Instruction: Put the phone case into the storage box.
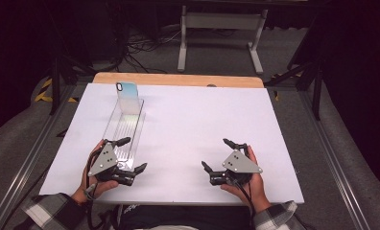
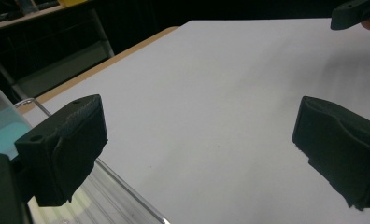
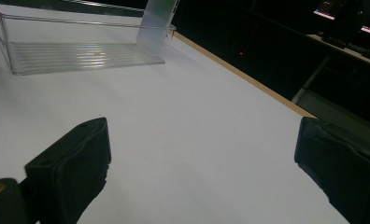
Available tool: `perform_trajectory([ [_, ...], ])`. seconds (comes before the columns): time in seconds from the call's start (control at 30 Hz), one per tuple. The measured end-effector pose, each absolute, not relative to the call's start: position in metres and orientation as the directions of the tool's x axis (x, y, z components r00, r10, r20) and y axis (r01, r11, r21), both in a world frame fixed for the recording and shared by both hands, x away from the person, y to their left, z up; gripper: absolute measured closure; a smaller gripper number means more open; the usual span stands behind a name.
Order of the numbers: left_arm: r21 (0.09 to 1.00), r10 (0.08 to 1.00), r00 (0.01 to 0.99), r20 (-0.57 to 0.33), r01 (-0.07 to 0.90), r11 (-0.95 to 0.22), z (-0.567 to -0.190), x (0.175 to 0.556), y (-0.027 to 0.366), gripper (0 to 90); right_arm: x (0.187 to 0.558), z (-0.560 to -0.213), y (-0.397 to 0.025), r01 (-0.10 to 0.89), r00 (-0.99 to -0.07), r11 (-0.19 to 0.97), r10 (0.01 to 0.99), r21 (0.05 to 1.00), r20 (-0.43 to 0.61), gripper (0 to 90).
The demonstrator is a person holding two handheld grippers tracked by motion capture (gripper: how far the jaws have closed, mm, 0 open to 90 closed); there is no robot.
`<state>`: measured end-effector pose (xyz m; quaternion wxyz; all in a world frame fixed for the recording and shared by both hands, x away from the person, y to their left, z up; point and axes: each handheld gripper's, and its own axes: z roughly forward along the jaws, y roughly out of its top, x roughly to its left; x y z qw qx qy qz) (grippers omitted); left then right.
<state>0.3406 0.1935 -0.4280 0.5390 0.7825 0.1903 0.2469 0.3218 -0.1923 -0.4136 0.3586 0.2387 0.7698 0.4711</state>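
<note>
My left gripper (image 1: 131, 155) hangs with its jaws spread wide and empty over the near end of the clear plastic tray (image 1: 112, 125). The tray's long axis runs away from me, and the phone (image 1: 128, 96) leans upright at its far end. My right gripper (image 1: 218, 154), also gaping and empty, sits well apart over the white tabletop (image 1: 202, 120). My left is nearer. The phone's lower edge blurs behind the tray wall.

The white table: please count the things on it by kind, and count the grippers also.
Clear plastic tray: 1
Phone case, standing in the far end of the tray: 1
Grippers: 2, the left gripper and the right gripper, both open and holding nothing
Total: 4
</note>
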Motion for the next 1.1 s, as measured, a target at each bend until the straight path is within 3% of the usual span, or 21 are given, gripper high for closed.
perform_trajectory([
  [1.1, 0.933, 0.539, 0.824, 0.174, 0.038, -0.359, -0.4311, 0.3371, 0.1956, 4.1, 0.3213, -0.4133, -0.1884, 0.019, -0.630, 0.464, 0.694, 0.886, -0.350, 4.5],
])
